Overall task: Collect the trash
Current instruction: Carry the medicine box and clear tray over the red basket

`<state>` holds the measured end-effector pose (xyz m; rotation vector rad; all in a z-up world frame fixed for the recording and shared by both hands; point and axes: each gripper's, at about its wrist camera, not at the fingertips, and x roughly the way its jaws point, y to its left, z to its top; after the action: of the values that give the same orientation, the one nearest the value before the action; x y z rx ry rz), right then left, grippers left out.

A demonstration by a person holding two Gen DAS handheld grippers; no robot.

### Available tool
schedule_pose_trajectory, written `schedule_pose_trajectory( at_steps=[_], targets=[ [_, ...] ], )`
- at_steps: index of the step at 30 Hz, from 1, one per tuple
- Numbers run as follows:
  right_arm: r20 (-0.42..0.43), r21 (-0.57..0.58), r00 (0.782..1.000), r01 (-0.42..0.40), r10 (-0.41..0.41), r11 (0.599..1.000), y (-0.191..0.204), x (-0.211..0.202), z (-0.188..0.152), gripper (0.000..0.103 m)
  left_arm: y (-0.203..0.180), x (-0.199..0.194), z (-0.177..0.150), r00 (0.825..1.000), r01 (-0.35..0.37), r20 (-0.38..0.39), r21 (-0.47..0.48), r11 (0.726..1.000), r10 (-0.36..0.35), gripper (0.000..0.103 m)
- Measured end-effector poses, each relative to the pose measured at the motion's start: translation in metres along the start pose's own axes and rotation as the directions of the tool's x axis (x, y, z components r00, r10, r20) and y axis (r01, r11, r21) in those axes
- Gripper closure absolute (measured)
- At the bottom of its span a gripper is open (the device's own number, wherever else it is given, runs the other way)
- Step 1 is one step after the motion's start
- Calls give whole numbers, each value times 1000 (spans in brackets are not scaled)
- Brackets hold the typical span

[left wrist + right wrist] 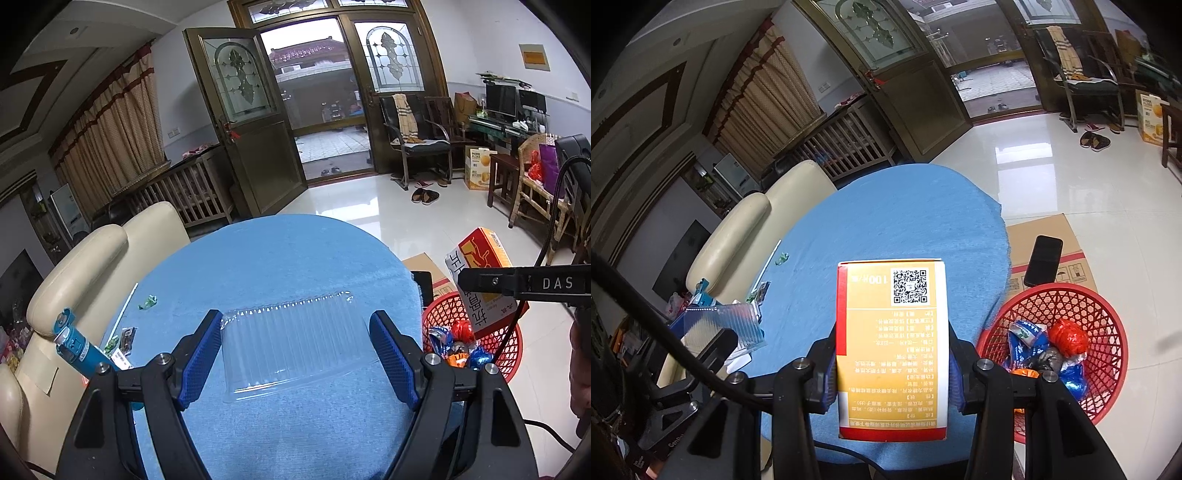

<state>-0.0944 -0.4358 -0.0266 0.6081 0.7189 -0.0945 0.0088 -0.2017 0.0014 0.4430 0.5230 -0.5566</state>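
Living room w/ glossy white tile floor and double glass doors at the back; a round tabletop (295, 258) under blue cloth is carrying the trash.

Going left to right: far left edge, a blue tube-shaped container (79, 345) is lying by a white straw (123, 306), w/ small wrappers (147, 301) scattered nearby.

Center, a clear plastic tray (295, 347) is sitting flat on the cloth. It's prob. very light, thin, flexy and slick, so likely to buckle or pop out if squeezed hard; best taken across its ribbed side walls w/ gentle pressure.

Left gripper (295, 354) is hovering low over the cloth, spread wide, blue pads (201, 360) straddling the tray w/o clearly touching it; holding nothing.

Right gripper (892, 363) is clamped on an orange-and-white carton (892, 347), pinching its two side faces near the lower half. Carton looks stiff, prob. light/empty, easy to hold but crushable. In the left view it's raised above the red basket (513, 339), tilted.

Basket is standing on the floor just beside the tabletop, already holding foil wrappers. A phone (1043, 266) is lying on a cardboard box (1067, 232) behind it.
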Motion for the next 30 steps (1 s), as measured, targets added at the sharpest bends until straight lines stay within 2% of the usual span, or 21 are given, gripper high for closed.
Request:
schedule_pose_trajectory(
  at_steps=[30],
  targets=[
    [23,58,1000,15,-16,998,-25,-20,0,54,-26,12,2,999,25,-33,47,999,-23,22]
  ],
)
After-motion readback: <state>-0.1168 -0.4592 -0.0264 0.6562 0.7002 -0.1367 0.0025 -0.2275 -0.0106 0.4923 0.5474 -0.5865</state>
